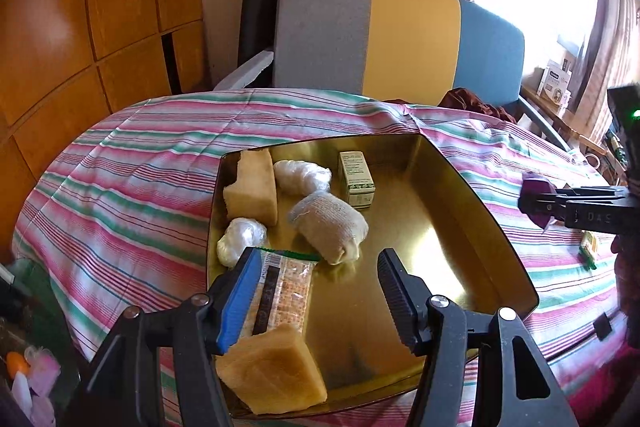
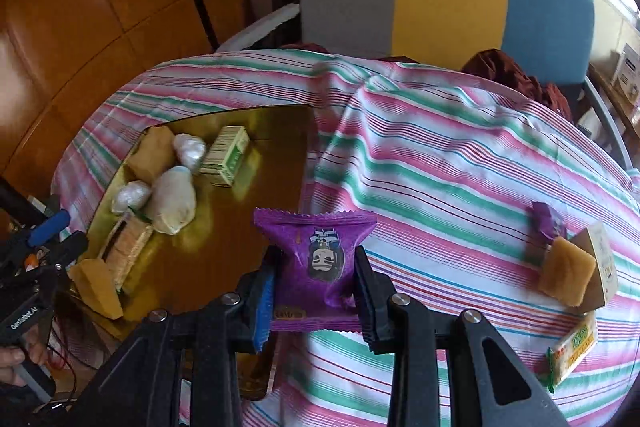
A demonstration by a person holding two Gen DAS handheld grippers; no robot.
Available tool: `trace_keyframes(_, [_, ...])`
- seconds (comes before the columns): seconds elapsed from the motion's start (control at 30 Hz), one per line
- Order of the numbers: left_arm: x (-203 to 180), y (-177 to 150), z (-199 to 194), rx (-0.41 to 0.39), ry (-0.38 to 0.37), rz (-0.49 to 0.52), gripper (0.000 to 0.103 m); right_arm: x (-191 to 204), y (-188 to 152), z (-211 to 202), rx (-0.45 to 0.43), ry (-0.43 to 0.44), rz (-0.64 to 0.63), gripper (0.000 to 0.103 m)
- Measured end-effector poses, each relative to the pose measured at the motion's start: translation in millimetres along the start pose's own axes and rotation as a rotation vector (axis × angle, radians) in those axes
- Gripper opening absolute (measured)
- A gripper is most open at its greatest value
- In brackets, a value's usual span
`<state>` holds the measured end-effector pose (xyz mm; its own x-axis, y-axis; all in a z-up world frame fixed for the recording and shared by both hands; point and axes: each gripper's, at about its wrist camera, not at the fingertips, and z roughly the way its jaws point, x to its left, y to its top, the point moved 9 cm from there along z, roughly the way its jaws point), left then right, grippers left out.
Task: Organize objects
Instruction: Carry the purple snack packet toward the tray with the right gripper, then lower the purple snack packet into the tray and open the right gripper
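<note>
Right wrist view: right gripper [image 2: 314, 301] is clamped on a crinkly purple snack packet [image 2: 318, 259] at the shiny gold metal tray [image 2: 224, 279] edge; release it low over the bare right half.

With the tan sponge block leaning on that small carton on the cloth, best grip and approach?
Take the tan sponge block across its two broad flat faces, near the upper edge, coming from above. It stands tilted against the small carton, so the top edge is free, while the side by the carton is blocked. The foam looks soft; a light squeeze likely suffices.
</note>
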<state>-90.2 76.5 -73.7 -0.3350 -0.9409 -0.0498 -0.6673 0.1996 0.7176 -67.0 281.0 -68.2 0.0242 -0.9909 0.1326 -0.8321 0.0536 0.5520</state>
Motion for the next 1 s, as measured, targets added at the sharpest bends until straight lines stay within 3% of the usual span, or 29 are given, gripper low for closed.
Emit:
trace_keyframes(0.4, [32.8,-0.5,-7.1,-0.016,0.013,-0.089,0.061,93.4,14.3,58.4,0.087,0.082,-0.127,0.034])
trace_keyframes(0.6, [47.7,-6.4,-3.4,-0.001,0.030,-0.119,0.061,94.9,17.9,113.2,0.180,-0.013,-0.118,0.035])
trace_keyframes(0.7, [50.2,-8.7,-2.0,0.005,0.034,-0.124,0.061,94.9,21.9,129.3,0.187,-0.008,-0.098,0.035])
trace_keyframes(1.0, [56.7,-13.8,2.4,0.012,0.053,-0.135,0.065,93.4,22.9,121.0,0.135,0.030,-0.052,0.042])
